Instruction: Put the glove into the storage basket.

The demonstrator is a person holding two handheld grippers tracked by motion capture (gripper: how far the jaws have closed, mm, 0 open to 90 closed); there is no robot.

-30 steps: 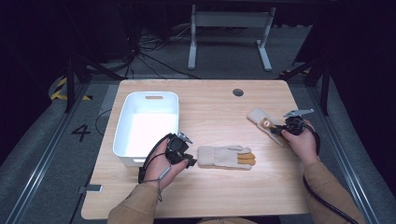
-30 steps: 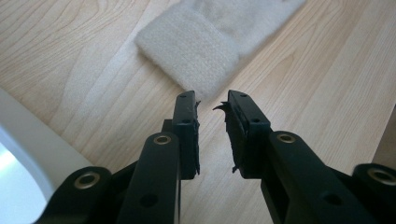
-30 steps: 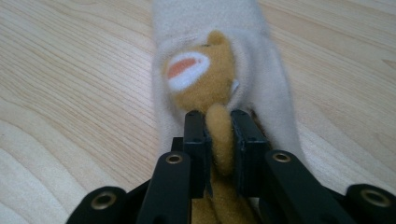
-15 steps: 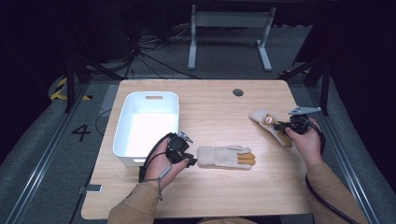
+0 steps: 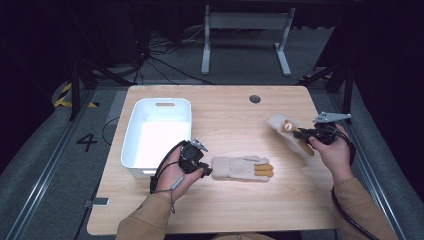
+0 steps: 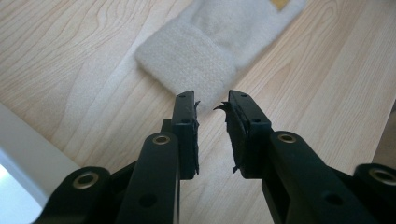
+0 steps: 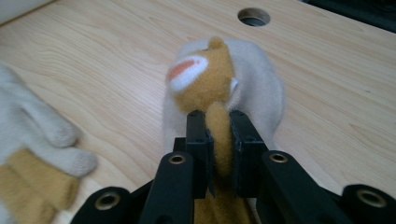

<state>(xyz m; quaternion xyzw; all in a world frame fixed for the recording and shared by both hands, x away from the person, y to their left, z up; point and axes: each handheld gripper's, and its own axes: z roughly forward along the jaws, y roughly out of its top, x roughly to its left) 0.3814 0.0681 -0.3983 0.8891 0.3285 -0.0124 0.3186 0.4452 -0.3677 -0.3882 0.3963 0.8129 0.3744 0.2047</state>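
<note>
At the desk's (image 5: 235,210) right edge, the right tongs (image 7: 218,122) are clamped on a tan fabric finger of a cream-and-tan glove (image 7: 224,88), the pads pressing it from both sides. In the high view the same right tongs (image 5: 303,134) and the person's right hand (image 5: 334,152) cover part of that glove (image 5: 280,124), so its full outline is hard to make out; whether its far end rests on the wood or hangs clear cannot be told. In the right gripper view the lower part of the glove is hidden behind the black jaws.

Near the middle of the front half of the desk, a second glove (image 5: 242,167) lies flat, cuff toward the white bin (image 5: 132,150) at the left side, tan fingertips toward the right edge. The left tongs (image 5: 205,170) hang just beside that cuff. In the left gripper view the left tongs (image 6: 211,103) stand narrowly parted, with only desk between the pads, the cuff (image 6: 191,63) just past their tips; the glove's fingers are cut off by the top of that view, and its blurred knit shows little detail. A corner of the bin (image 6: 28,163) intrudes at lower left. The second glove's fingers (image 7: 42,154) enter the right gripper view at left, cropped by the frame.
</note>
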